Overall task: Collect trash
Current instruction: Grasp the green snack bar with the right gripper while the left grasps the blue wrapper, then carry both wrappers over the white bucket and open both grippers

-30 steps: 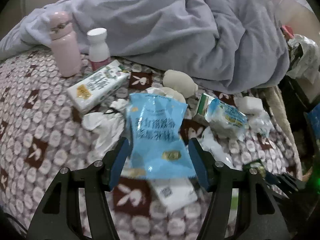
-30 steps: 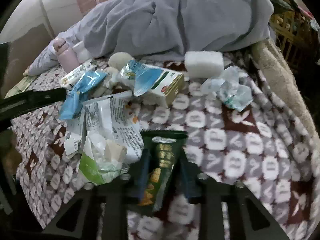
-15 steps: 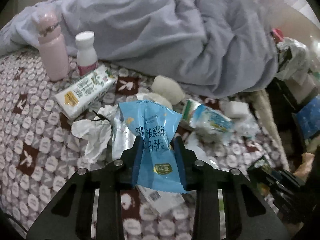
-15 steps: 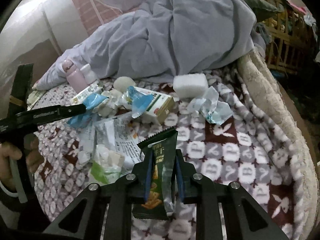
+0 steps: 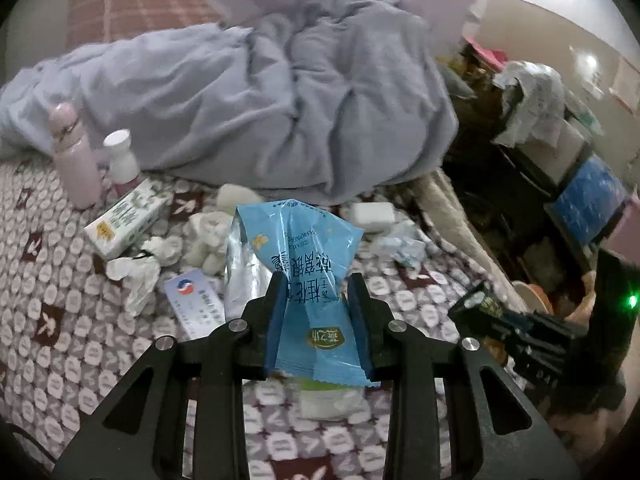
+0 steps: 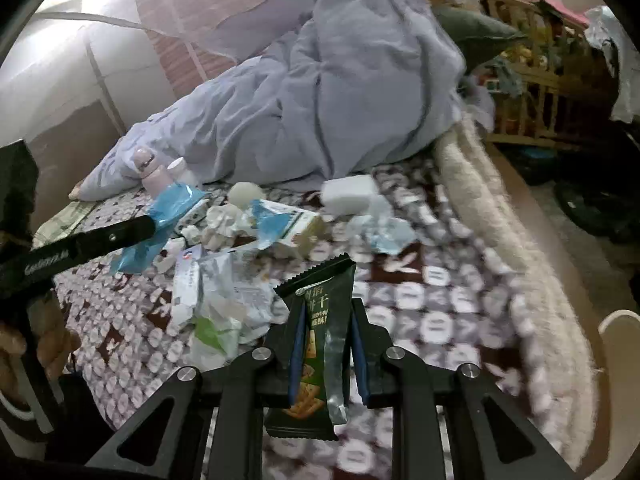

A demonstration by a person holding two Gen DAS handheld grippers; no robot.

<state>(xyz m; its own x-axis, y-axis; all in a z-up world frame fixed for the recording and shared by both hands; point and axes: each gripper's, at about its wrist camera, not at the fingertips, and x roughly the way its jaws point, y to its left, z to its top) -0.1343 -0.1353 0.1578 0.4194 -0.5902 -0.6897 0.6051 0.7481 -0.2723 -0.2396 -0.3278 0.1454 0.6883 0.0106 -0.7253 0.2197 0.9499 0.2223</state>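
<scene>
left claw [image 5: 318, 312] pinches a blue wrapper [image 5: 308, 280] printed with chinese characters; right claw [image 6: 326, 344] pinches a dark green biscuit packet [image 6: 320, 344] above the littered bed [image 6: 440, 312].

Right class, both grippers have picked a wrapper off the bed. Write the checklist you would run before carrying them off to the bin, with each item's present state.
1. Left gripper clamped on the blue wrapper: ok.
2. Right gripper clamped on the green wrapper: ok.
3. Both wrappers lifted off the blanket: ok.
4. Nothing else stuck to either wrapper: ok, as far as shows.
5. Bin in sight: cannot tell.
6. Trash left on the bed: not ok; tissues and a milk carton remain.
</scene>
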